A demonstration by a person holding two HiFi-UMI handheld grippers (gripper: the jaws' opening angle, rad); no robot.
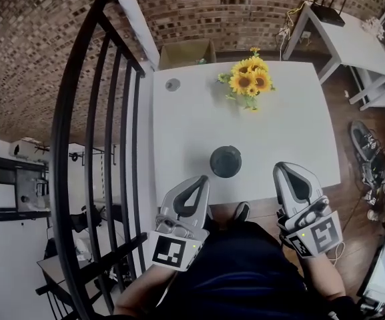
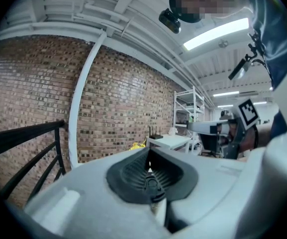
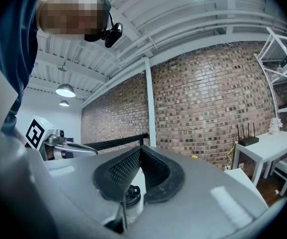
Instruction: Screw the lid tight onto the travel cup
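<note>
My left gripper [image 1: 197,181] has its jaws pressed together on nothing, and my right gripper [image 1: 284,171] is the same. Both hang at the near edge of the white table [image 1: 179,125]. Between them and a little ahead, apart from both, the travel cup [image 1: 225,161] stands upright, its long axis vertical. Its dark lid [image 3: 127,193] sits on top, facing up at me. Farther back is a bunch of sunflowers [image 1: 249,79]. Beyond the far edge stands an open cardboard box [image 1: 187,52]; I cannot make out its contents.
</note>
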